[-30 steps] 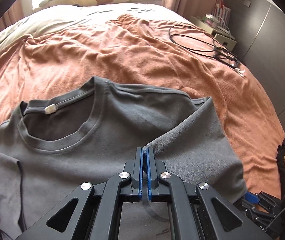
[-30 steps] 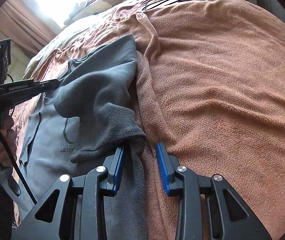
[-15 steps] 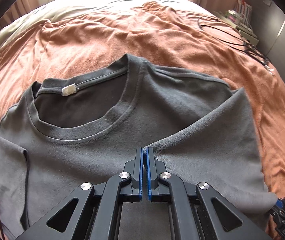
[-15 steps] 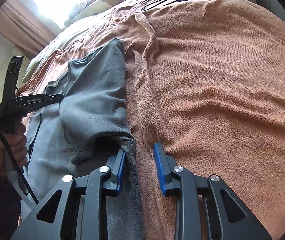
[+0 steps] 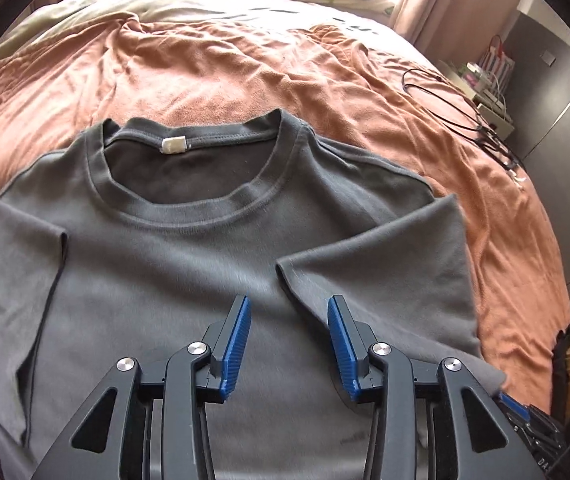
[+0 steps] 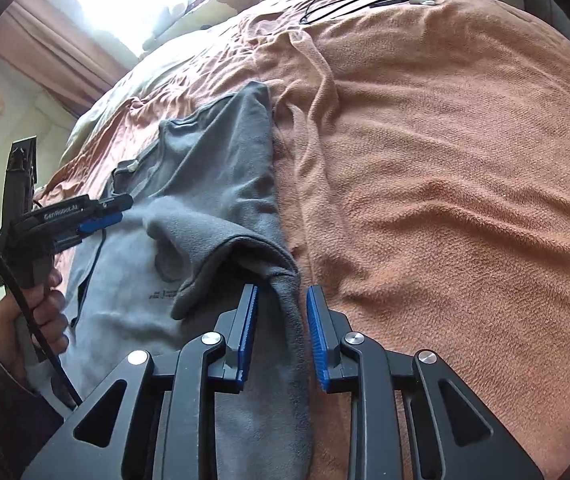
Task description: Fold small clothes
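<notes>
left gripper (image 5: 288,326) has just opened, empty, above the grey t-shirt (image 5: 173,272); right gripper (image 6: 281,316) loosely straddles its hem, so the fold may slip.

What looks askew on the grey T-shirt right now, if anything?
The T-shirt lies mostly flat on the orange blanket, but its right side edge is bunched into a raised ridge between the right gripper's fingers. The folded-in sleeve also lies at a slant. No damage shows.
</notes>
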A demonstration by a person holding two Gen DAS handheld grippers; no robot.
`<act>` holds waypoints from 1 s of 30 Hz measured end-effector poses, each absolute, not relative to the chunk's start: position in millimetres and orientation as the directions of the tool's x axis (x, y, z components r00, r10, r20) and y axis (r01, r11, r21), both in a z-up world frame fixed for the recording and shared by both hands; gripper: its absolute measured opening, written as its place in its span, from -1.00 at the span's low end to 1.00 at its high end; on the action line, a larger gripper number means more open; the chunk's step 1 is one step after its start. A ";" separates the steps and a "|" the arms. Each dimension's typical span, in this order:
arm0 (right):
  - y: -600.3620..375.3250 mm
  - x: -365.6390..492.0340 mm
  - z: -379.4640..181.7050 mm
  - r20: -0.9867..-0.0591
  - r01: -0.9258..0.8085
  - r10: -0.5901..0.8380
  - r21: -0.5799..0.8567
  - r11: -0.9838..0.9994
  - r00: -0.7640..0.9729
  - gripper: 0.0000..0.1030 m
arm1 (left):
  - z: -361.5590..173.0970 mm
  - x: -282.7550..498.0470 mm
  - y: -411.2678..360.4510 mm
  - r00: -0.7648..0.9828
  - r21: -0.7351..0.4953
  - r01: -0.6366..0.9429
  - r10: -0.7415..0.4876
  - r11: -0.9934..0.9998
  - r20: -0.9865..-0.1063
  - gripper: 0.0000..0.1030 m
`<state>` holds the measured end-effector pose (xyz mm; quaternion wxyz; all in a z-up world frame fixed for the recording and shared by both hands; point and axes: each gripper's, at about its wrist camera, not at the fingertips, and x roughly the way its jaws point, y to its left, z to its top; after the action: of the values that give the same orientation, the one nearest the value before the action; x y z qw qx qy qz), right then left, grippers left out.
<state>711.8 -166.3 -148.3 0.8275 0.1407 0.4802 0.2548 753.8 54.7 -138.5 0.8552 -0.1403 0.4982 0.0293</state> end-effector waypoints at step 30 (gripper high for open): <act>-201.6 706.5 -137.4 -0.694 -0.249 0.579 0.525 0.813 0.428 -0.42 | -178.9 723.2 -66.6 0.352 -0.214 -0.126 -0.158 0.969 -0.923 -0.35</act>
<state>706.5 -201.6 -137.4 0.8268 0.1746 0.4724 0.2505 723.2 -66.6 -178.9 0.8126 -0.1249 0.5693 -0.0100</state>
